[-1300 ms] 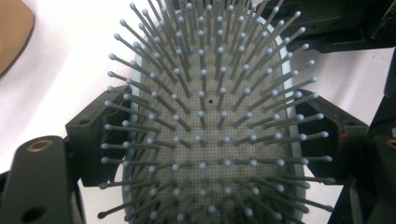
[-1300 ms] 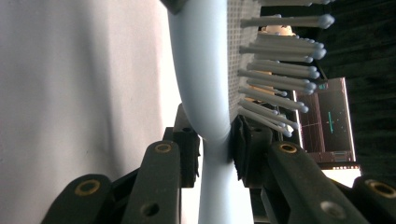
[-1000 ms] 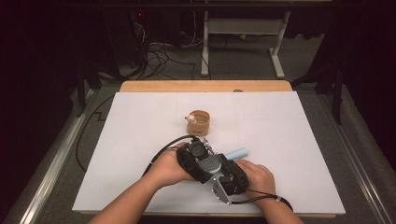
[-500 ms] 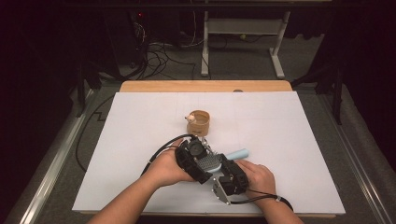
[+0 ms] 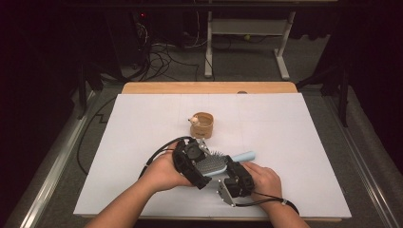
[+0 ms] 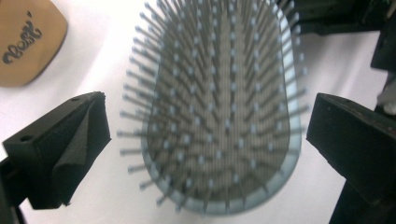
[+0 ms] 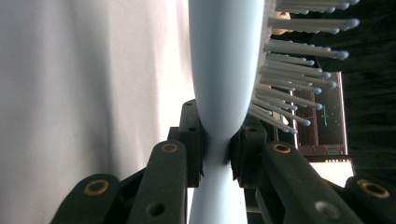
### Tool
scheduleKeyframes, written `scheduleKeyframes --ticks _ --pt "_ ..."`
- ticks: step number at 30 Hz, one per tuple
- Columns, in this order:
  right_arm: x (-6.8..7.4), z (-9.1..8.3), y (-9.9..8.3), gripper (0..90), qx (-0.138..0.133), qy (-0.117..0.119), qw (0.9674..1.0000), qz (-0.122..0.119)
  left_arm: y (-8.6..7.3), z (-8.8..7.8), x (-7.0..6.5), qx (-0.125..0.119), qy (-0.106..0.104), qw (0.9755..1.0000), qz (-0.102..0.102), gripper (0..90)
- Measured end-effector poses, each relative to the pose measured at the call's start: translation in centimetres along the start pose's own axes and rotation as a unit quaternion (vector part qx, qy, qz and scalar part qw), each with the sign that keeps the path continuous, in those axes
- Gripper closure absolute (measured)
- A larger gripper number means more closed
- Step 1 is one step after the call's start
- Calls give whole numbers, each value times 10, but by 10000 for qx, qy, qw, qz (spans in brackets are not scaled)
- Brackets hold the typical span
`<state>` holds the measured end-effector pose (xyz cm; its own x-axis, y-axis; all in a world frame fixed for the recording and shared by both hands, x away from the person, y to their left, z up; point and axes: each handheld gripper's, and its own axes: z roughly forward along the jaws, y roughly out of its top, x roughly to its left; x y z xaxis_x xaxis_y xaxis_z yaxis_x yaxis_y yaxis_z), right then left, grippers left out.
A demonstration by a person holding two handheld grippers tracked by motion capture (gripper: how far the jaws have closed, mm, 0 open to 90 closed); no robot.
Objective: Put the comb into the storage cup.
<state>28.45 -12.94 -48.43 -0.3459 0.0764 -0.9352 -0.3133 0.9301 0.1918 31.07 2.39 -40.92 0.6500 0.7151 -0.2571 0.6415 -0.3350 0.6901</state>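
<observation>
Hairbrush: I see a pale blue paddle hairbrush near the front middle of the white counter, between my two hands, bristles up in the high view.
Brush handle: it points away to the right, its rounded end free above the counter.
Right gripper: my right gripper has its jaws clamped on the narrow neck of the hairbrush, one pad on each side; the head with its bristles rises beyond them in the right gripper view.
Left gripper: my left gripper has its jaws wide apart, and they have just been opening. The bristled head sits between the two pads with a clear gap on either side, so neither pad presses on it.
Hands: in the high view my left hand and right hand sit close together at the front edge, the grippers nearly meeting over the brush.
Wooden ring: a small round wooden container stands farther back on the counter, apart from the brush; I cannot tell what the small pale piece at its rim is.
Left gripper view, corner: a tan piece with dark lettering lies at top left.
</observation>
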Motion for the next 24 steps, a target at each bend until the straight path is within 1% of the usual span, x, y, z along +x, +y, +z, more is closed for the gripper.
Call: scheduleKeyframes --ticks 1,3,4,7,8,9,11,12,15,16,18,20,21,22,23,24 --pt "-1 0 0 783 17 21 10000 -1 -1 -1 1 3 -9 10000 -52 3" --pt "-1 -1 -1 783 66 -28 10000 30 -3 -2 4 -21 16 10000 -76 3" --pt "-1 0 -1 784 65 11 10000 63 -6 -3 7 -18 53 10000 -78 3" --pt "-1 0 -2 783 50 -16 10000 40 -8 -4 11 18 58 9999 -83 3" --pt "-2 0 -3 783 81 -7 10000 19 -9 -4 13 14 87 9999 -95 3" --pt "-2 0 -3 783 81 -7 10000 19 -11 -4 14 23 66 9999 -144 3" --pt "-2 0 -3 783 95 1 10000 1 -13 -5 18 43 110 9998 -163 3" --pt "-1 -1 -4 783 122 -9 9999 73 -15 -5 20 59 118 9998 -150 4" --pt "-2 0 -4 783 105 -35 9999 21 -20 -6 27 91 152 9996 -221 4" --pt "-1 0 -5 783 137 -10 9999 50 -22 -7 29 80 158 9995 -256 4" --pt "-1 0 -5 783 120 -32 9999 46 -25 -8 34 20 145 9994 -308 4" --pt "-2 0 -6 783 139 -31 9999 37 -27 -9 38 -52 141 9991 -403 4" --pt "-2 -1 -7 783 145 -34 9999 35 -29 -10 40 -126 101 9988 -459 4" --pt "-2 -1 -7 783 159 -43 9998 81 -30 -11 43 -235 55 9983 -534 5" --pt "-3 -1 -8 783 153 -48 9998 91 -31 -12 45 -353 -5 9973 -645 4" --pt "-4 -1 -8 783 172 -57 9997 138 -32 -13 47 -459 -72 9965 -689 5"
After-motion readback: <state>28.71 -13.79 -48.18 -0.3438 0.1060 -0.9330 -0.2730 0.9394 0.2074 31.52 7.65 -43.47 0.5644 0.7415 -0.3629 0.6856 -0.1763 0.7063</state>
